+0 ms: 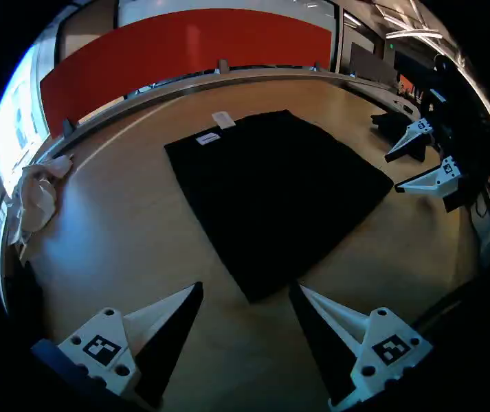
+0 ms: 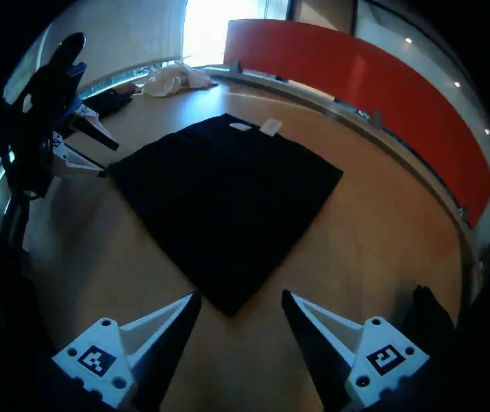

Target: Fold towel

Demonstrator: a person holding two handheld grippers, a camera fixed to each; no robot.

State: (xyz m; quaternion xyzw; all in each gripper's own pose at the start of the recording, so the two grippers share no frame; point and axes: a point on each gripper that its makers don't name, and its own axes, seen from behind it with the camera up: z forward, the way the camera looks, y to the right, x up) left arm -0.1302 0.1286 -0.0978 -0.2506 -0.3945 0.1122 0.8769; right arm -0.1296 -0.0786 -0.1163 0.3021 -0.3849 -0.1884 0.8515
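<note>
Your left gripper (image 1: 245, 285) has its fingers spread wide and empty, with a corner of the black towel (image 1: 279, 192) lying flat on the wooden table (image 1: 141, 226) just ahead at 12 o'clock. Your right gripper (image 2: 240, 294) is likewise spread and holds nothing, facing another towel corner at 12 o'clock. A crumpled pale cloth (image 1: 35, 196) sits at 9 o'clock in the left gripper view, well apart from the towel
</note>
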